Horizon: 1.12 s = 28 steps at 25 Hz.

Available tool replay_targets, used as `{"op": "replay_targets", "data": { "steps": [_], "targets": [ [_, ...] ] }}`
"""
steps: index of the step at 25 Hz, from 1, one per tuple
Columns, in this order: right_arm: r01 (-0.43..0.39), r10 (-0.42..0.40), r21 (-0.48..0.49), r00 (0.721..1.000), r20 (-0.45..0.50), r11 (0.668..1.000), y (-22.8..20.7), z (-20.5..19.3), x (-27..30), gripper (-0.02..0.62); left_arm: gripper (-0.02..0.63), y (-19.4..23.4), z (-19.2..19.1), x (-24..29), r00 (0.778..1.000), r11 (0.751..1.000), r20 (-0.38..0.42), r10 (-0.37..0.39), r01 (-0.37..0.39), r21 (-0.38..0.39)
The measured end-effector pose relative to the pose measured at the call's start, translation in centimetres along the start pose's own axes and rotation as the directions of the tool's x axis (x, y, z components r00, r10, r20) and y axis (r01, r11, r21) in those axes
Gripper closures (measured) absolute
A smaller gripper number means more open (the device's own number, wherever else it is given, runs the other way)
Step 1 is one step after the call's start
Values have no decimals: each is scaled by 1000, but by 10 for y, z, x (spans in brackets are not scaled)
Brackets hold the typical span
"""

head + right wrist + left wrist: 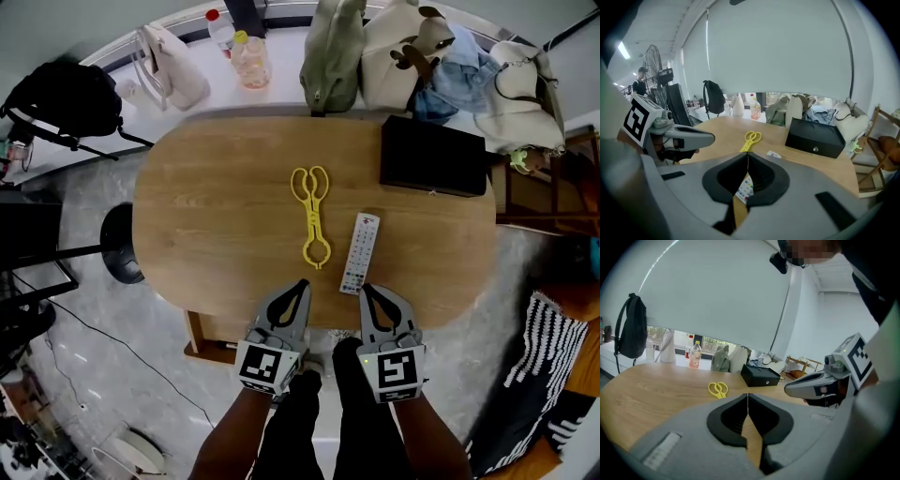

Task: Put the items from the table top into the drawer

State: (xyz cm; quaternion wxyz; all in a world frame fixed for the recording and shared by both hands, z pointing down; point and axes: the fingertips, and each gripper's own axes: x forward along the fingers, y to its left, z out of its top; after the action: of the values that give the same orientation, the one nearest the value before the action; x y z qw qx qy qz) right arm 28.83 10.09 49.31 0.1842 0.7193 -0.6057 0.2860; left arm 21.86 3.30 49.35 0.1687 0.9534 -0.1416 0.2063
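Yellow plastic tongs [310,214] lie in the middle of the oval wooden table [206,234]. A white remote [360,253] lies just to their right, nearer the front edge. The black drawer box [432,156] sits at the table's far right, its front shut. Both grippers hover side by side at the near edge. My left gripper [302,283] is shut and empty, its tips meeting [747,394]. My right gripper [364,289] is shut too, empty, just behind the remote's near end; the remote [746,187] shows below its jaws. The tongs [718,389] and the box [815,138] lie ahead.
Behind the table, a white ledge holds bags [333,52], a white tote [173,66] and bottles [251,58]. A black backpack [66,98] sits at far left, a round stool base [122,244] beside the table, and a wooden chair [553,187] at right.
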Motion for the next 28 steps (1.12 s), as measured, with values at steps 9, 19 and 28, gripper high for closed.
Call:
{"op": "replay_targets", "data": {
  "steps": [9,19,28],
  "targets": [
    [63,-57,61,995,-84,996,-17,-25,35,433,588,4,-4,0,1000,1000,-17,-3,3,15],
    [179,-151,124,966,-210,976,-36,-63,102,311,588,23,-15,-11,999,1000,-34,11,-11,-2],
    [242,-198,115,932,-305,963,-43,-86,122,305,588,37,-17,-17,999,1000,-37,15,-15,4]
  ]
}}
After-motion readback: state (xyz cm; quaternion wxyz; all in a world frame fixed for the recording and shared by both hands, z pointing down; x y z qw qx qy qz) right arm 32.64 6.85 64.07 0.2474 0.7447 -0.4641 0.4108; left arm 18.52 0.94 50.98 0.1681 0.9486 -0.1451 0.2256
